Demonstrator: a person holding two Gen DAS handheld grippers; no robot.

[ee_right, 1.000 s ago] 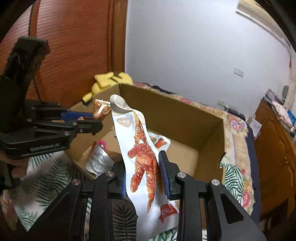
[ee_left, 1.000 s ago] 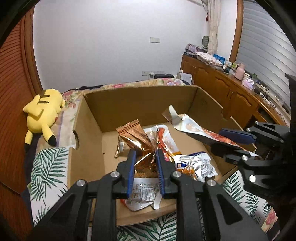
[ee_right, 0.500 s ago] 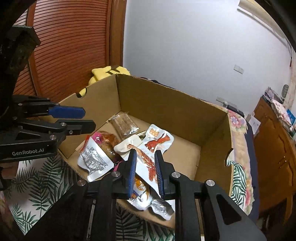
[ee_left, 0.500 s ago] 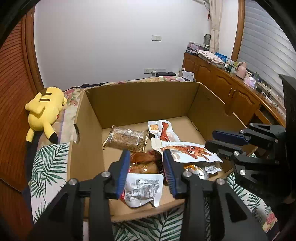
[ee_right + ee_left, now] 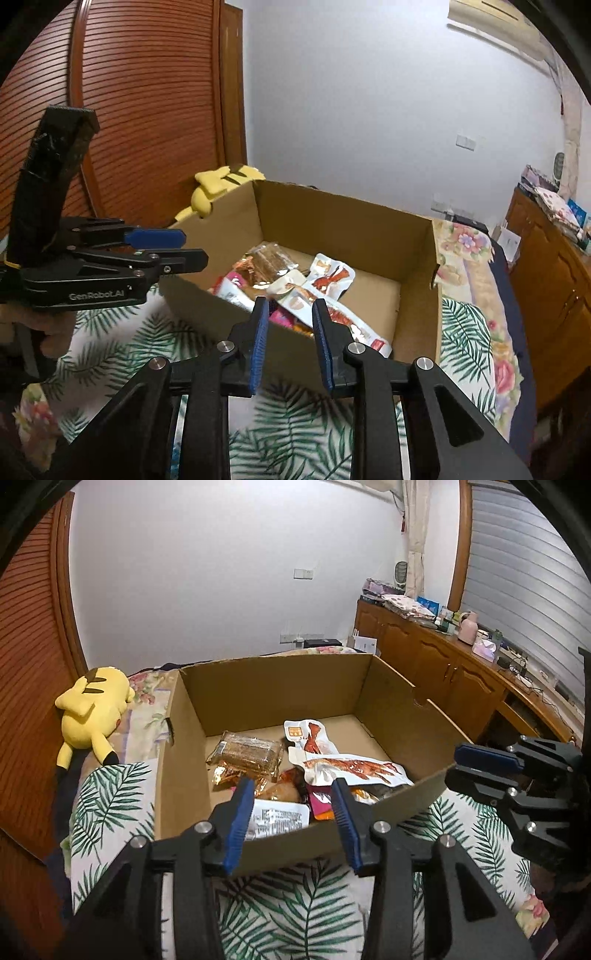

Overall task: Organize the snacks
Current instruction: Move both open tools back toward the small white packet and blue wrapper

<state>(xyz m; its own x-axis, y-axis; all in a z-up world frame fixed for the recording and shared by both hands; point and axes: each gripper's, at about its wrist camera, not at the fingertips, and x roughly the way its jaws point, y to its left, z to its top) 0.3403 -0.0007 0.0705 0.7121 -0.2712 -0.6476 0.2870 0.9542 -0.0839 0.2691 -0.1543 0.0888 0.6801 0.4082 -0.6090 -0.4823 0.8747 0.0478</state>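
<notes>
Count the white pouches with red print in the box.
2. The small pouch lies mid-floor of the cardboard box; the long pouch lies just nearer the camera, atop the pile. Others may be buried.

Yellow plush toy lying on floral bedding; white palm-leaf print cover; brown louvred wooden door; wooden sideboard carrying pink kettle, folded fabrics; white wall.
</notes>
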